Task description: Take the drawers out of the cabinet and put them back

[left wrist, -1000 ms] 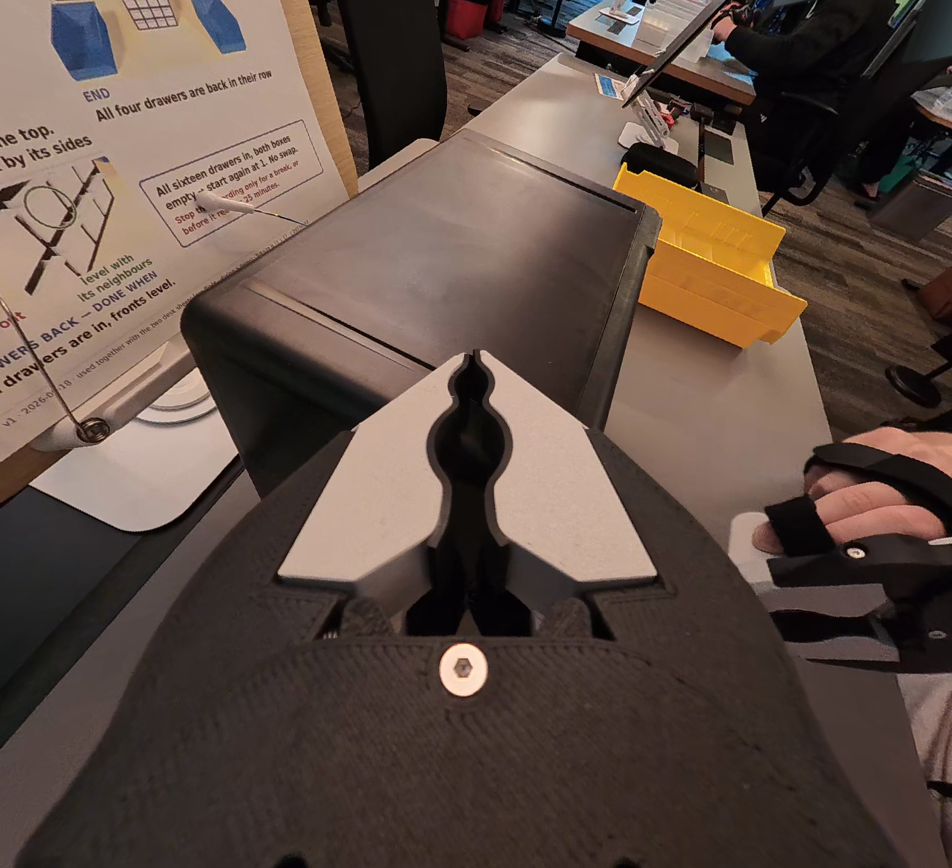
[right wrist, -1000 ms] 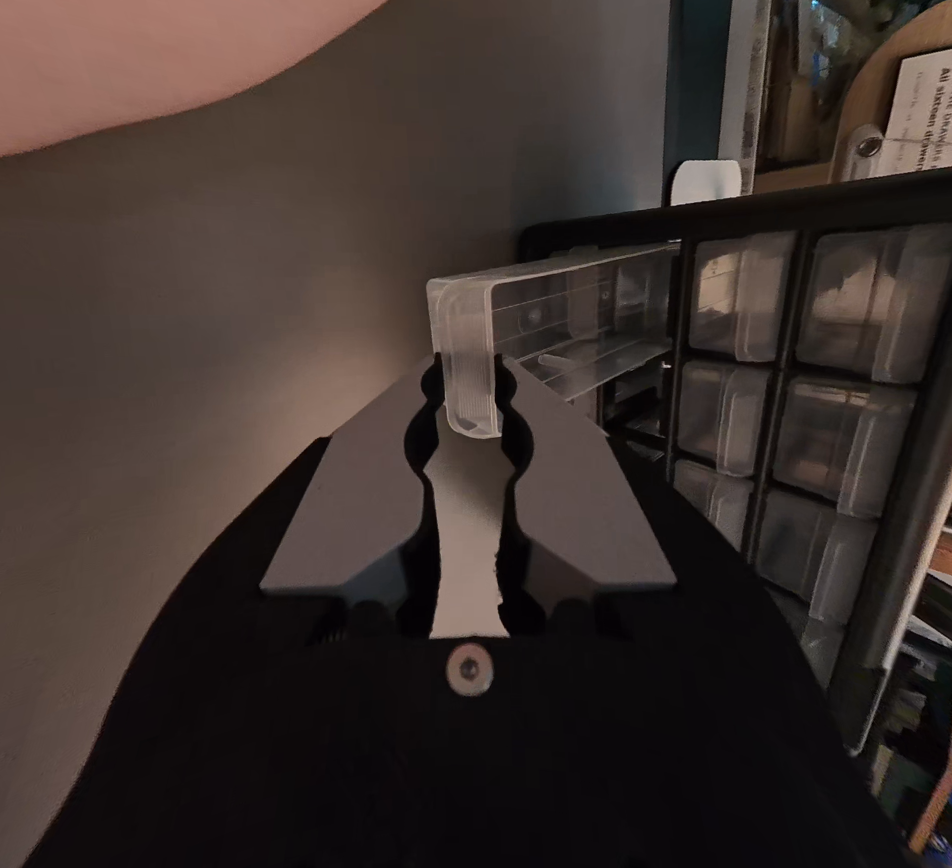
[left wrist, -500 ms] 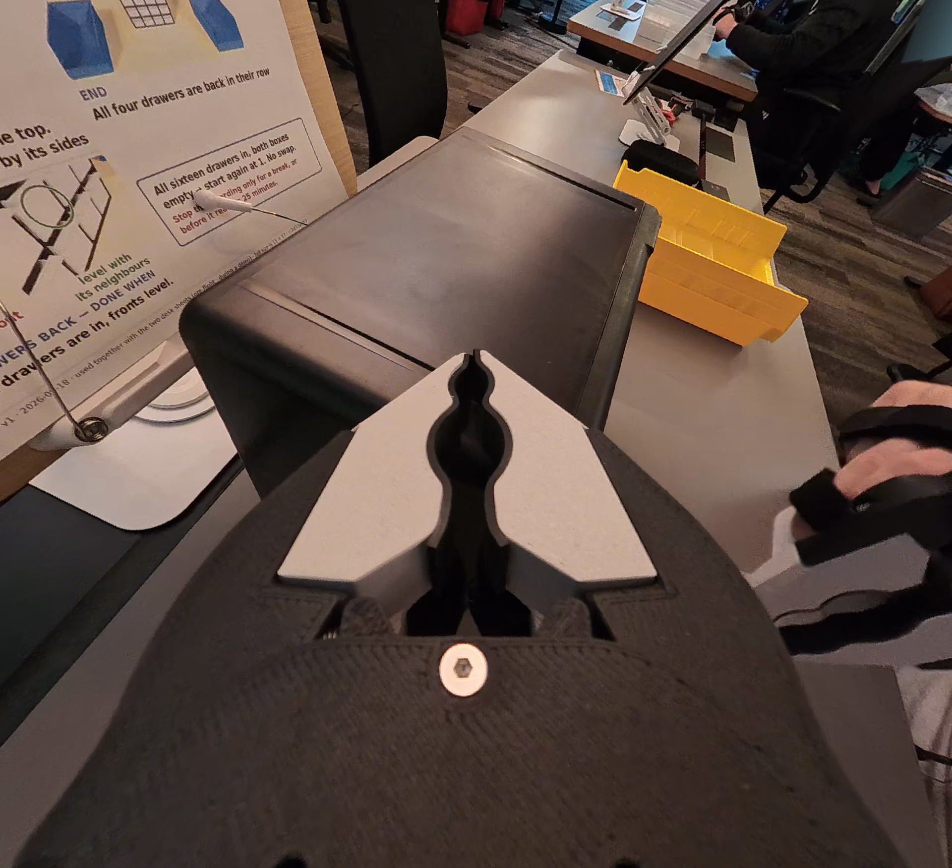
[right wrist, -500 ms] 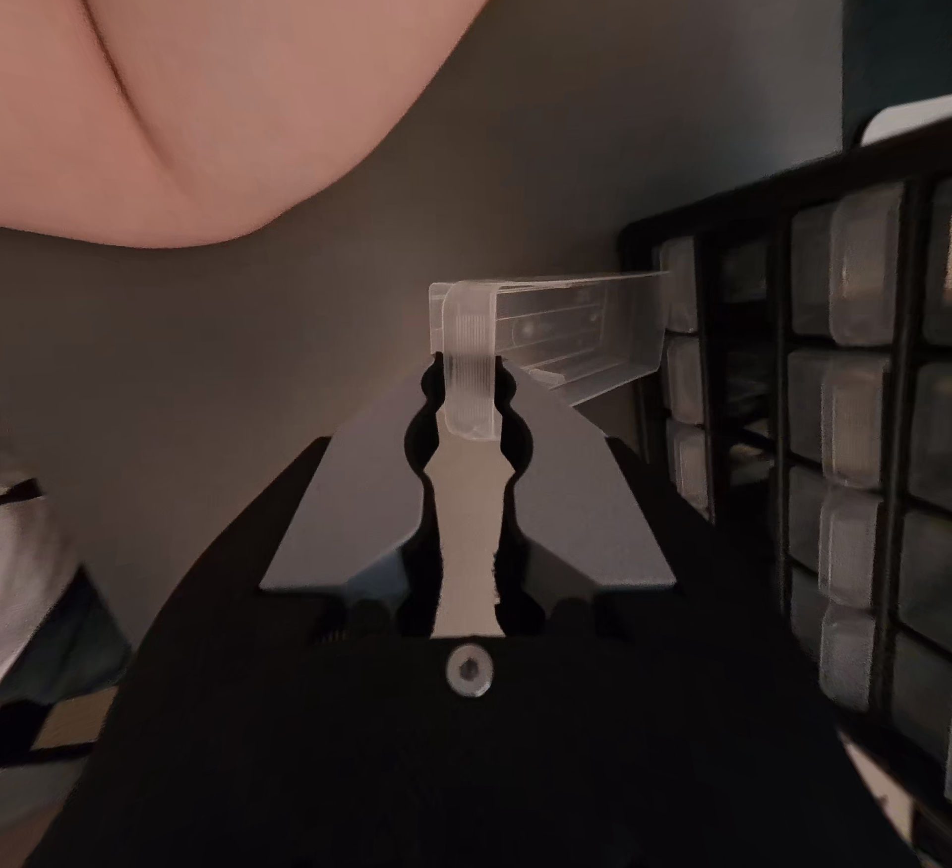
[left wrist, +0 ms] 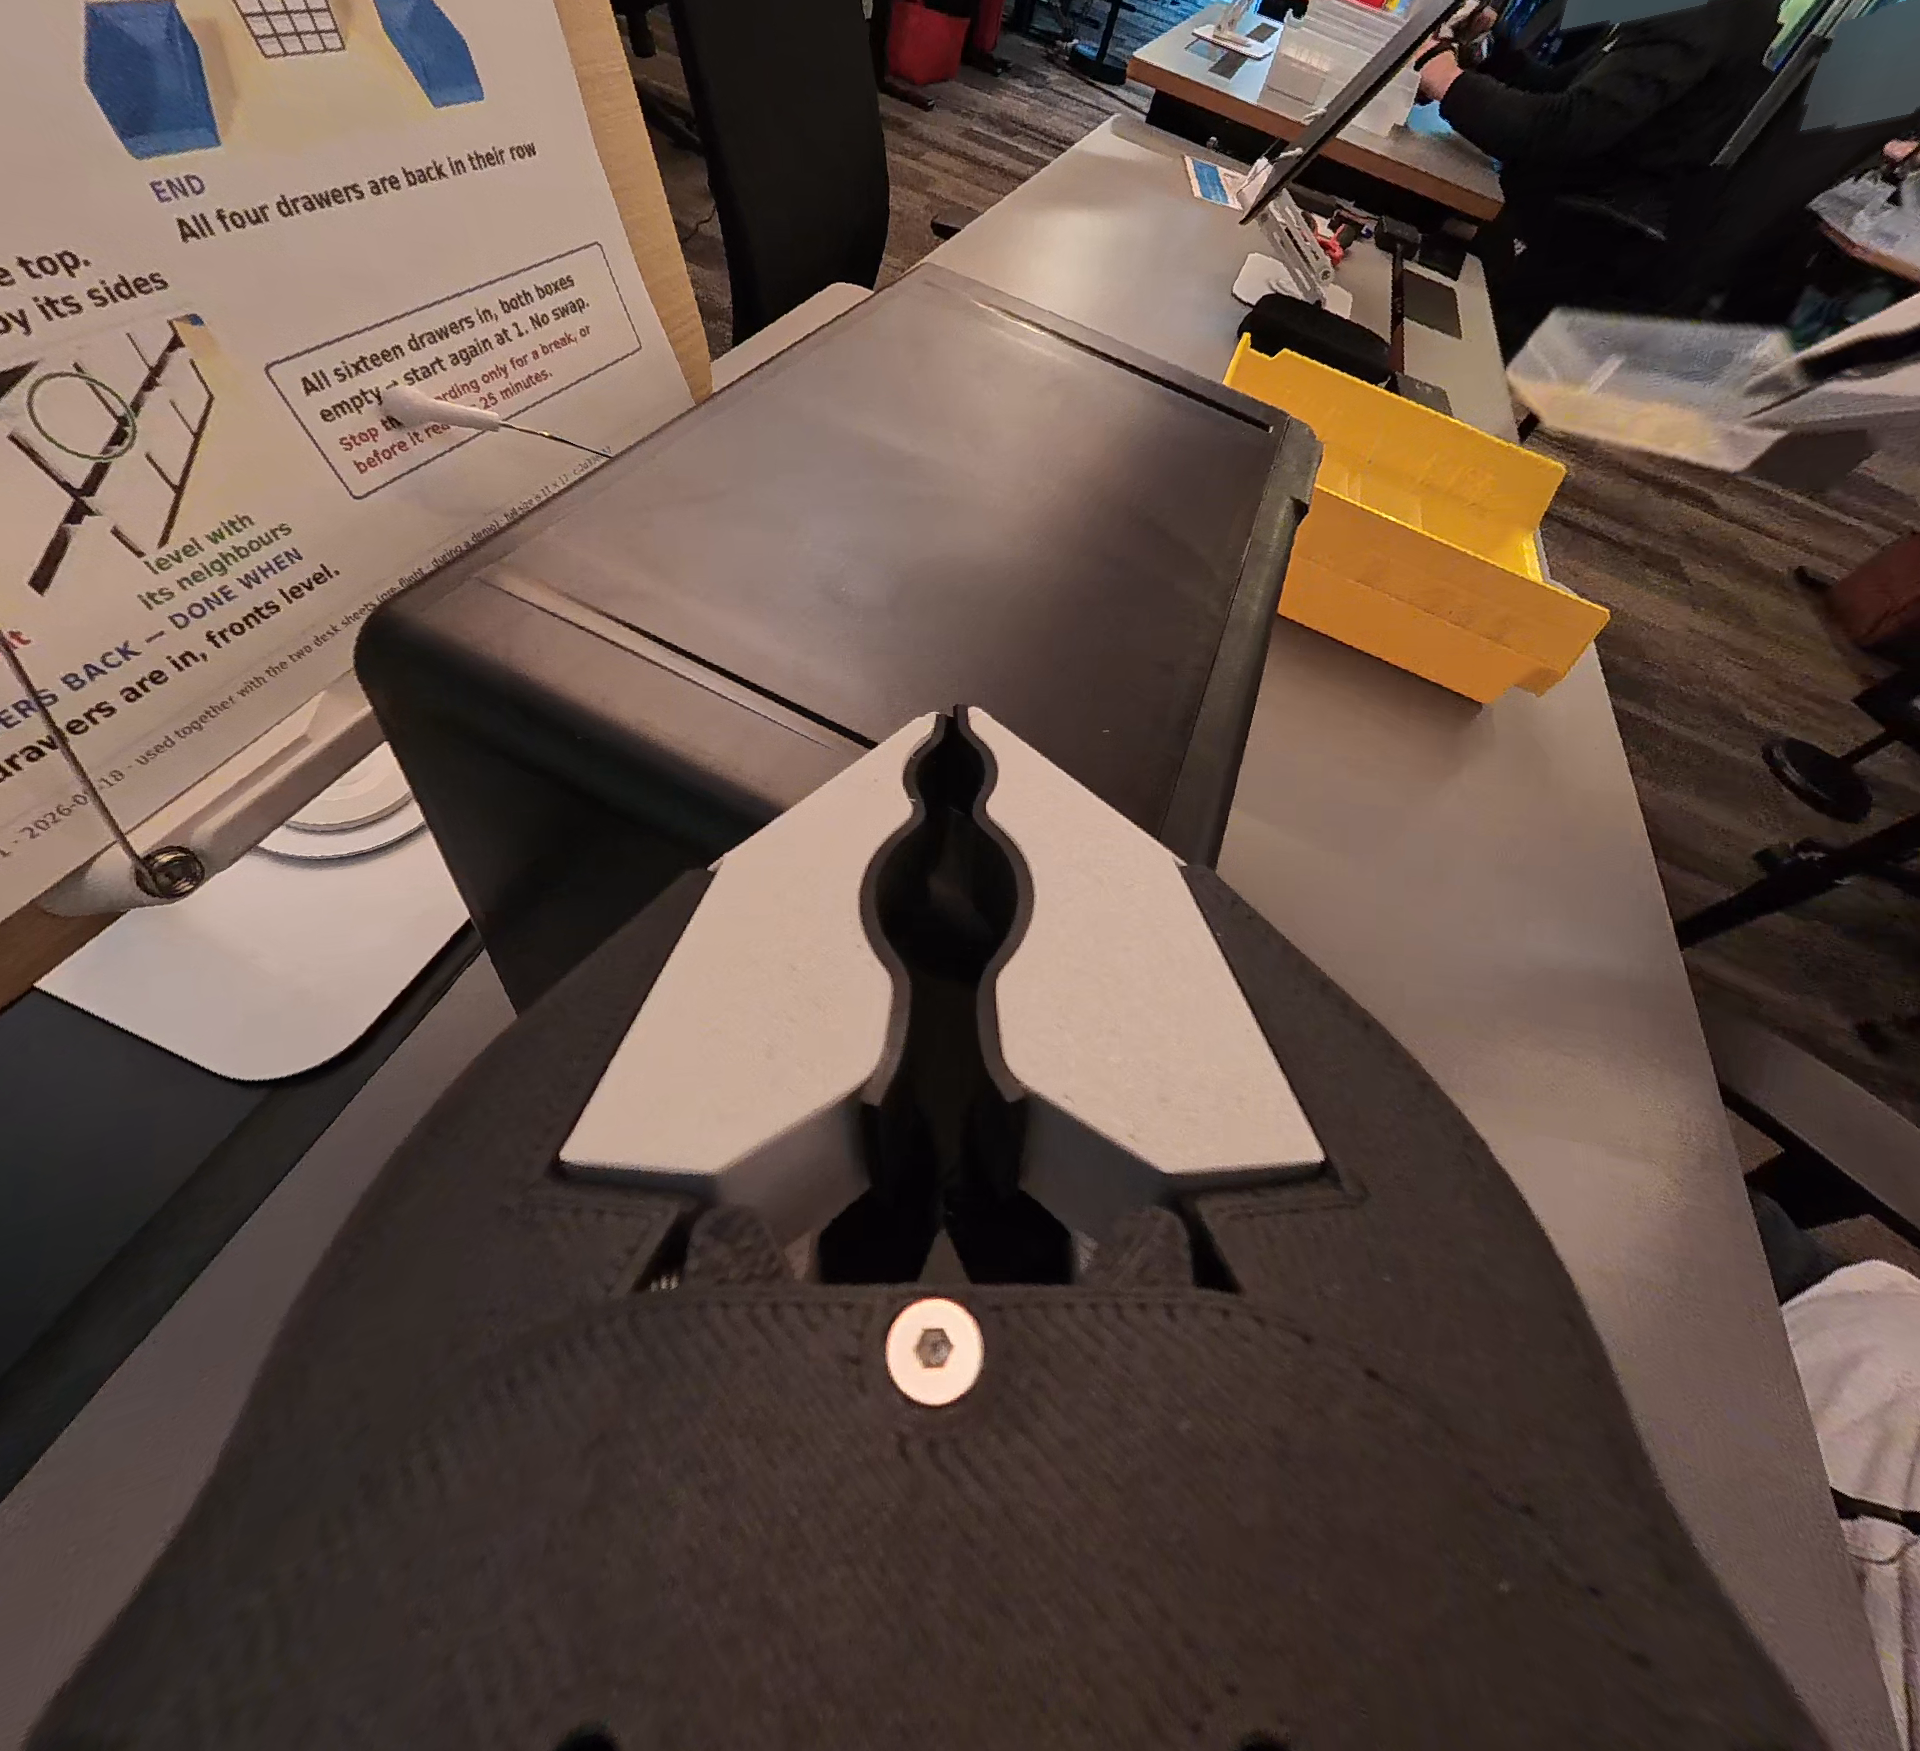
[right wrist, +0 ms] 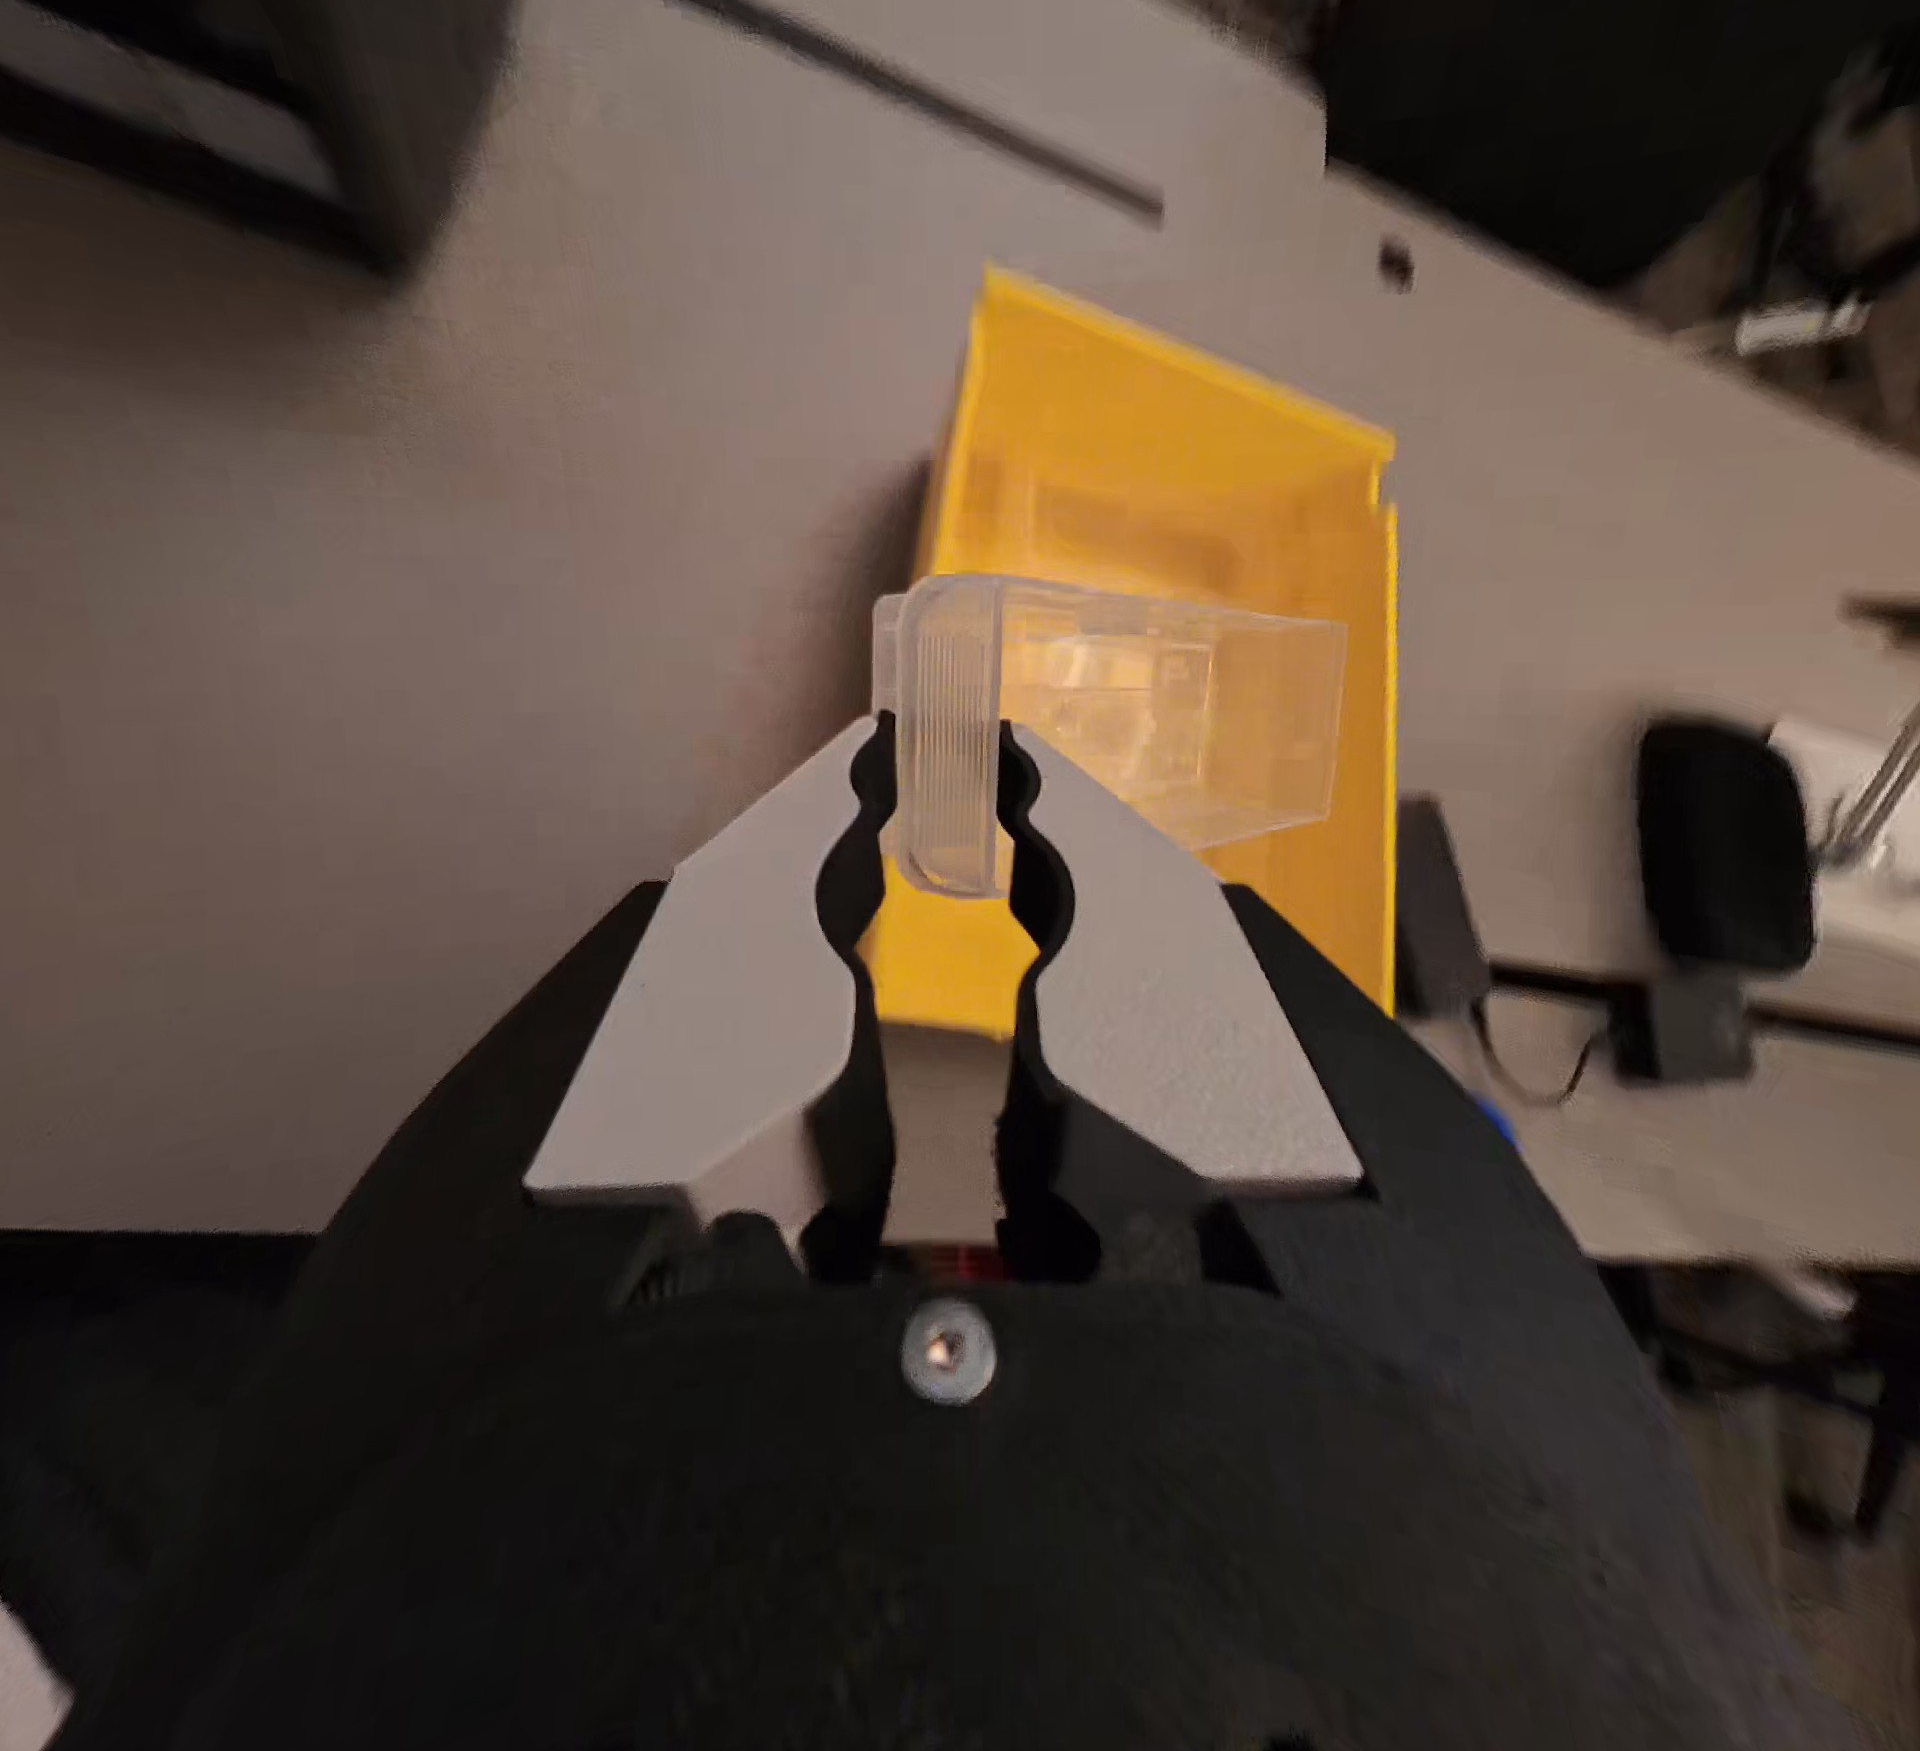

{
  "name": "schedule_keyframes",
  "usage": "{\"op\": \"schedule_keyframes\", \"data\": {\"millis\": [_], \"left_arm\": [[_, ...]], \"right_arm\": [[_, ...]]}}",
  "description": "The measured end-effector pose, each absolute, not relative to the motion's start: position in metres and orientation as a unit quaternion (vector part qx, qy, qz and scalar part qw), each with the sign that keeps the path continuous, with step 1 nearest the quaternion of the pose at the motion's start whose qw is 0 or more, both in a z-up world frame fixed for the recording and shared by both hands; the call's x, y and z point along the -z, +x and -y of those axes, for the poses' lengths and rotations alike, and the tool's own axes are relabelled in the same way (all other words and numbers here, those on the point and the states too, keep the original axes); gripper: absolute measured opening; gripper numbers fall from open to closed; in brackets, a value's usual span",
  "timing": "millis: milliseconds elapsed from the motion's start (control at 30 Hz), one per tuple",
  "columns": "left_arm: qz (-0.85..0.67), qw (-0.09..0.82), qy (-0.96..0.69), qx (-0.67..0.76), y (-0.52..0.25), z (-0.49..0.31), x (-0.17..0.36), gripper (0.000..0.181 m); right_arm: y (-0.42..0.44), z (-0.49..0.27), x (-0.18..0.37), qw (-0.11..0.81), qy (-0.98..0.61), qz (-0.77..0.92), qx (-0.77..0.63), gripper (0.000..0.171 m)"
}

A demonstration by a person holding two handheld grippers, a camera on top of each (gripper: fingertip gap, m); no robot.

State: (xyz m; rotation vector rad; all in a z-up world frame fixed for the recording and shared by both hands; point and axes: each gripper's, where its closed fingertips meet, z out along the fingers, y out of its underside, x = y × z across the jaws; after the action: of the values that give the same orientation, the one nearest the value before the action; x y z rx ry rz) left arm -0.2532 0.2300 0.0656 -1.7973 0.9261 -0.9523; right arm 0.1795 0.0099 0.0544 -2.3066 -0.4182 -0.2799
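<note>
The drawer [right wrist: 1143,714] is a small box of clear plastic with a ribbed handle tab on its front. It is out of the cabinet and in the air above the yellow bin [right wrist: 1174,496], held by this tab, its long body reaching away over the bin. In the left wrist view it looks blurred, near the right edge [left wrist: 1642,392]. The cabinet [left wrist: 883,496] is black with a flat, smooth top and stands on the grey table [left wrist: 1403,870], just beside the bin [left wrist: 1423,548].

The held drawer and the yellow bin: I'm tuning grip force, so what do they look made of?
Drawer: clear, glossy rigid plastic, apparently; the bin shows through its walls, and its handle is ribbed. Yellow bin: opaque moulded plastic, smooth with a slight sheen. The right gripper pinches the handle.
</note>
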Motion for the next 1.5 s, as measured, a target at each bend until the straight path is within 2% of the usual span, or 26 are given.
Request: {"op": "schedule_keyframes", "data": {"millis": [167,333,500,767,900,1033,1167,1300,1433,1500], "left_arm": [[-0.372,0.438,-0.723,0.384,-0.253,-0.23,-0.066,0.0],[-0.372,0.438,-0.723,0.384,-0.253,-0.23,-0.066,0.0],[-0.372,0.438,-0.724,0.382,-0.253,-0.23,-0.066,0.0],[-0.372,0.437,-0.724,0.382,-0.253,-0.23,-0.066,0.0],[-0.372,0.437,-0.725,0.382,-0.254,-0.23,-0.066,0.0],[-0.373,0.438,-0.726,0.377,-0.254,-0.23,-0.066,0.0],[-0.372,0.442,-0.728,0.369,-0.255,-0.231,-0.066,0.0],[-0.337,0.486,-0.721,0.361,-0.264,-0.231,-0.09,0.0],[-0.312,0.543,-0.652,0.428,-0.269,-0.174,-0.147,0.0],[-0.323,0.566,-0.633,0.416,-0.269,-0.143,-0.16,0.0]], "right_arm": [[0.242,0.005,0.036,0.271,-0.945,0.115,0.14,0.017],[0.256,0.004,0.087,0.227,-0.956,0.115,0.144,0.017],[0.265,-0.003,0.11,0.183,-0.954,0.163,0.174,0.017],[0.261,-0.016,0.12,0.194,-0.958,0.168,0.131,0.019],[0.251,-0.021,0.106,0.254,-0.953,0.148,0.072,0.025],[0.257,-0.021,0.038,0.421,-0.9,0.107,0.034,0.033],[0.308,0.004,-0.02,0.57,-0.819,0.022,0.067,0.033],[0.356,0.03,-0.002,0.562,-0.822,-0.042,0.081,0.038],[0.376,0.038,0.023,0.535,-0.839,-0.033,0.096,0.039],[0.381,0.036,0.032,0.529,-0.843,-0.025,0.092,0.039]]}}
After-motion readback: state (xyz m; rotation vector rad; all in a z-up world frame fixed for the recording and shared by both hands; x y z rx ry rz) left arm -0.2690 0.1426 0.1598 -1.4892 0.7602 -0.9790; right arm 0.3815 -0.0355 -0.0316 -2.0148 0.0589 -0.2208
